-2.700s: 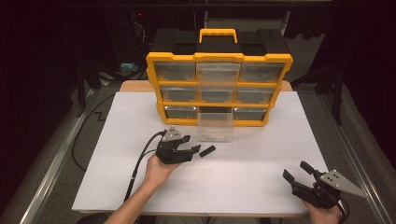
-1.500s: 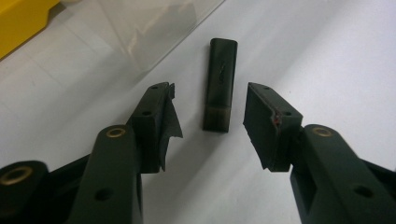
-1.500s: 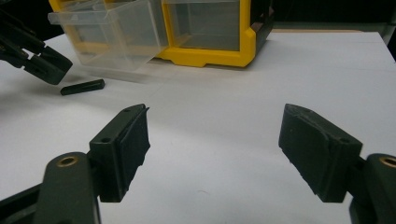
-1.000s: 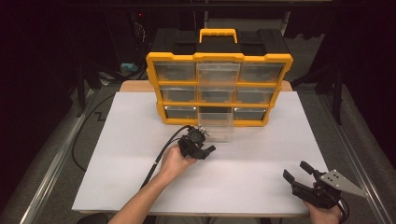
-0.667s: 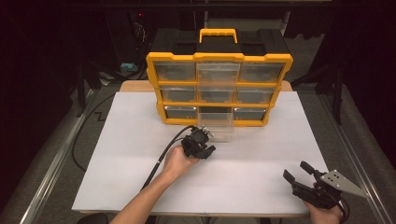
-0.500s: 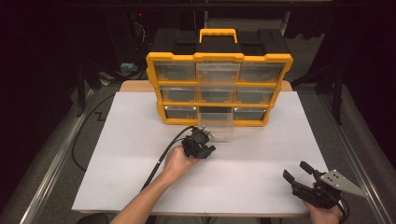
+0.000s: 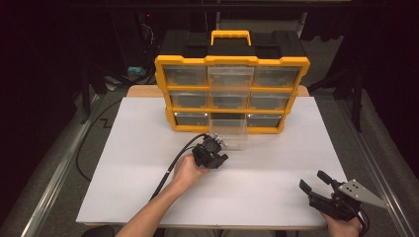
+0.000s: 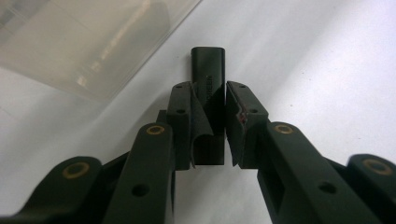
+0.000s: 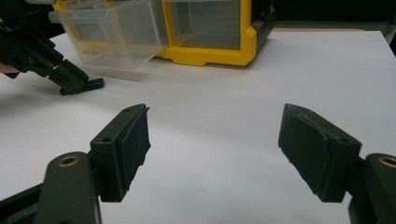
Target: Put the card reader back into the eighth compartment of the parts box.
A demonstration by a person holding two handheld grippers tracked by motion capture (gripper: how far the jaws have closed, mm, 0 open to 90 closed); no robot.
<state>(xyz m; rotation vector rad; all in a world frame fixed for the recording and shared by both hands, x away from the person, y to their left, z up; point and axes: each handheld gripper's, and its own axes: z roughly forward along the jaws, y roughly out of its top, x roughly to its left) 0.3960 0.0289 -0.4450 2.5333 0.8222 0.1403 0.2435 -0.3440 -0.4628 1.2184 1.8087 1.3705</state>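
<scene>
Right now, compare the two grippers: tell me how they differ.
The left gripper is shut on a small black block; the right gripper stands wide open with nothing between its pads. The left sits beside the pulled-out clear drawer; the right waits at the table's near right corner. Both have black jaws.

No legible text; black block (image 8: pixel 208 84) embossing unreadable.

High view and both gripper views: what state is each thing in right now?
Left gripper: shut on the small black part, jaws have just been closing.
Small black part: clamped between the pads, lying on the white table.
Right gripper: open, nothing between its jaws.
Bottom middle drawer: pulled out of the yellow organizer.
Top middle drawer: slightly pulled out.
Other drawers: pushed in.
</scene>
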